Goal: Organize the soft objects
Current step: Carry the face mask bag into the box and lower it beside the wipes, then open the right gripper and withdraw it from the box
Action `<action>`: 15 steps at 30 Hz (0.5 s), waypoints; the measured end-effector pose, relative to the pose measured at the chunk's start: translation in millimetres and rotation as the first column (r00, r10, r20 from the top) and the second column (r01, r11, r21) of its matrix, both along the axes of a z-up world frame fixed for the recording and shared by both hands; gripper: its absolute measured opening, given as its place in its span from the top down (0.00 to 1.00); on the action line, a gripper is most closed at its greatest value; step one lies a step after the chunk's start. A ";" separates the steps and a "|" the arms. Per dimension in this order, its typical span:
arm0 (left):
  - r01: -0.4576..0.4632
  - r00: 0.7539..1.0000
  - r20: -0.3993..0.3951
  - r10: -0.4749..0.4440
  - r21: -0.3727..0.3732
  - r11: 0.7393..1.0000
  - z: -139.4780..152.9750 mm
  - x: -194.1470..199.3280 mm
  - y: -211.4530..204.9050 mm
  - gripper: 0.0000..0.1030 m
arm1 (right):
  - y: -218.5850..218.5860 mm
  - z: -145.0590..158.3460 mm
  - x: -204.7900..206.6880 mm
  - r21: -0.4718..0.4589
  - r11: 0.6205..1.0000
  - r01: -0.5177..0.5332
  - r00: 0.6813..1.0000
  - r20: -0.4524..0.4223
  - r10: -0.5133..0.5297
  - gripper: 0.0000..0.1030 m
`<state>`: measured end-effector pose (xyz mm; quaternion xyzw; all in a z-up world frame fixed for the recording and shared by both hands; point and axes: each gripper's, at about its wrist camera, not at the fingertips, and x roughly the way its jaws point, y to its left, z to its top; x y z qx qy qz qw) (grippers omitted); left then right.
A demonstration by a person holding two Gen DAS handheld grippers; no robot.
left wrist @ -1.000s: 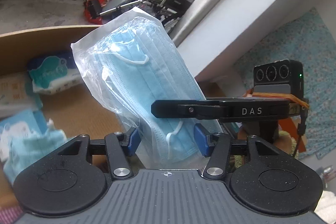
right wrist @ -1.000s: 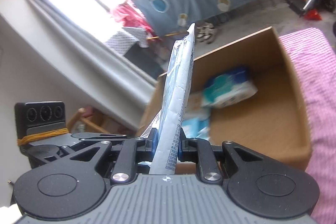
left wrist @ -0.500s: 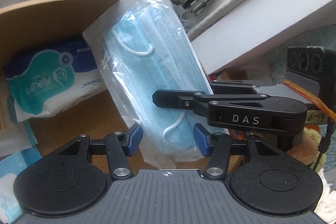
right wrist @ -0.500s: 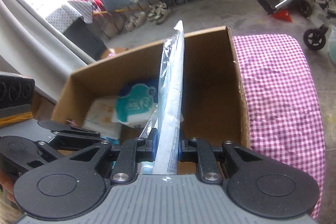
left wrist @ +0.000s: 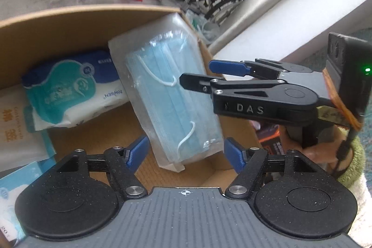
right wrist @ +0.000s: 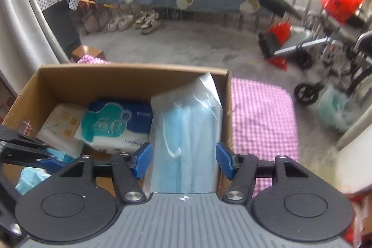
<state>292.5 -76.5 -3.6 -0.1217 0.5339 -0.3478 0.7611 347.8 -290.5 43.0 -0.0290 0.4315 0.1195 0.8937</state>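
Note:
A clear bag of light blue face masks (left wrist: 172, 97) stands tilted in the cardboard box (left wrist: 69, 13), leaning on its right wall. My left gripper (left wrist: 186, 155) has its jaws opening around the bag's lower end, the blue pads just clear of it. My right gripper (left wrist: 197, 74) reaches in from the right beside the bag, its jaws opening too. In the right wrist view the mask bag (right wrist: 186, 131) lies flat between the spread pads of the right gripper (right wrist: 183, 159), which do not press on it. The left gripper's fingers (right wrist: 28, 145) show at the left edge.
Inside the box (right wrist: 116, 66) lie a teal-and-blue wet-wipe pack (left wrist: 69, 94), a white cotton-swab pack (right wrist: 60, 124) and a light blue tissue pack (left wrist: 11, 190). A pink checked cloth (right wrist: 262, 120) lies right of the box. Wheelchairs (right wrist: 325, 50) stand on the floor beyond.
Both grippers came down over the box. The right gripper rolled and let go of the bag's thin edge, and the left jaws widened. The bag now rests inside the box.

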 end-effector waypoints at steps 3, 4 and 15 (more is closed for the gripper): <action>-0.043 0.997 0.057 0.045 -0.029 0.999 17.1 -13.8 19.3 0.13 | -0.9 11.6 -4.6 0.003 1.000 0.012 0.998 0.054 -0.012 0.42; -0.064 0.994 0.085 0.067 -0.041 0.997 25.4 -19.4 26.1 0.10 | -0.6 13.6 -2.3 0.006 1.000 0.010 0.998 0.059 -0.010 0.49; -0.242 0.908 0.297 0.296 -0.207 0.948 75.7 -94.3 108.2 0.01 | 35.8 -34.8 39.9 -0.137 0.990 0.015 0.993 -0.111 -0.031 0.62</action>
